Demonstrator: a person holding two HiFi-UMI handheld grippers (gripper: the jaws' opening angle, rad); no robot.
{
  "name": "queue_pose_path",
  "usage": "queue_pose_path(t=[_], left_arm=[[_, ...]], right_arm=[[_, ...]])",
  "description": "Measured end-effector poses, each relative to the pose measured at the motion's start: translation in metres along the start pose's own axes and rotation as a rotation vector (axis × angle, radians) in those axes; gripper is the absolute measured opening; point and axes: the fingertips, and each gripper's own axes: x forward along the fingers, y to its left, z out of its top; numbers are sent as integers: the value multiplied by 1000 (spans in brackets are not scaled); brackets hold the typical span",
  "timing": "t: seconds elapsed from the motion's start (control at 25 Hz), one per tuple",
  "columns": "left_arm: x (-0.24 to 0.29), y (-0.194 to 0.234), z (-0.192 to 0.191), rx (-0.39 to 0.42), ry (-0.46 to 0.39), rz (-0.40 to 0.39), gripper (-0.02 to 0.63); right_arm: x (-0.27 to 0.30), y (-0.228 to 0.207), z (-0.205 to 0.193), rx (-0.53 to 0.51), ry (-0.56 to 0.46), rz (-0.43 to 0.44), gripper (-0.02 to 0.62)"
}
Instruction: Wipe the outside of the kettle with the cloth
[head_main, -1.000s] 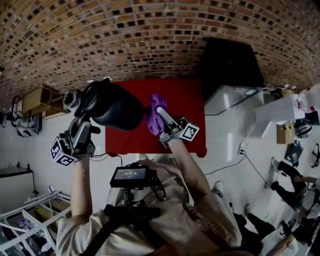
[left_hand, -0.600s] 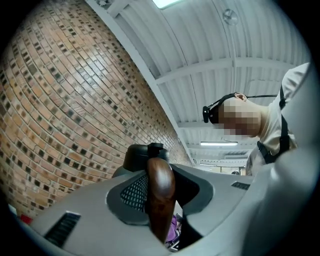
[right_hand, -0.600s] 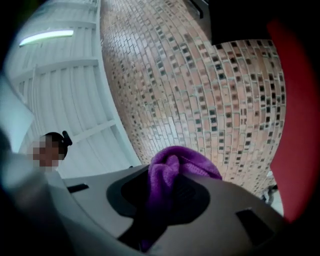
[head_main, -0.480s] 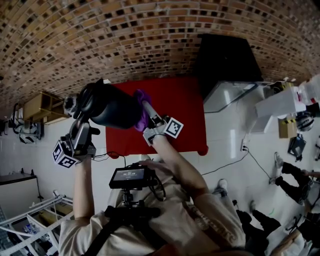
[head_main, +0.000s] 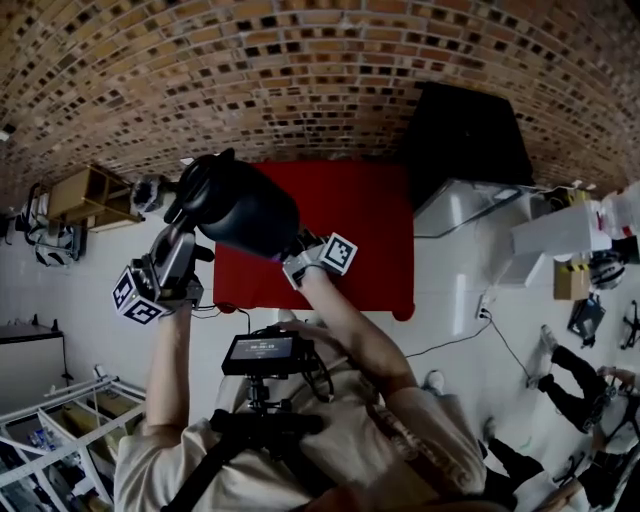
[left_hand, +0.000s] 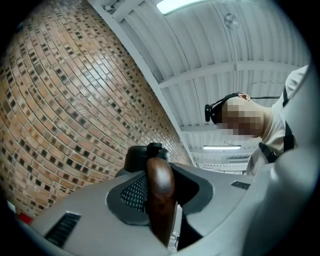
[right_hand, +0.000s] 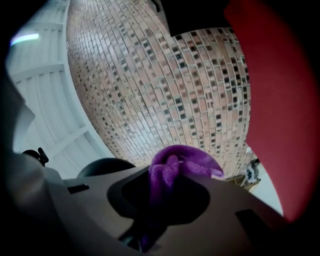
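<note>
Black kettle held aloft, purple cloth at its underside

The kettle (head_main: 245, 210), glossy black and round-bodied, is seen tilted on its side in the air above the red tabletop (head_main: 355, 225), its lidded top turned to the upper left. Its brown wooden handle (left_hand: 160, 192) is clamped between the jaws of the left gripper (left_hand: 162, 220). The cloth (right_hand: 172, 170), a fluffy purple bundle, is pinched in the right gripper (right_hand: 160, 210) just beside the kettle's lower side; contact cannot be made out.
</note>
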Motion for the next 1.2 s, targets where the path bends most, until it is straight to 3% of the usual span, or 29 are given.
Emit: queue_pose_path(t=[0.2,0.36,0.6,0.76,0.84,0.92,1.08,1.2], left_arm=[[-9,10,10,74,16,63,107],[-11,23,6,50,-8,105,107],[-12,19,0,-39,-49,85,110],[-1,7,-7,20,12,71,110],[-2,9,-9,4,10,72,107],[-7,11,-5,10,-1,91,103],[-14,23,-1,134,35,203,106],[-18,40,-4,113,29,255,109]], right_arm=[[-35,24,41,-13,-125,8,86],[-11,61,15,14,-84,95,87],[8,15,-36,203,-64,-10,86],[14,-21,-55,232,10,-80,86],[7,-33,-49,228,21,-122,86],[-9,-33,-28,235,-30,-121,86],[-31,-3,19,213,-159,-38,86],[-21,21,19,153,-171,4,86]])
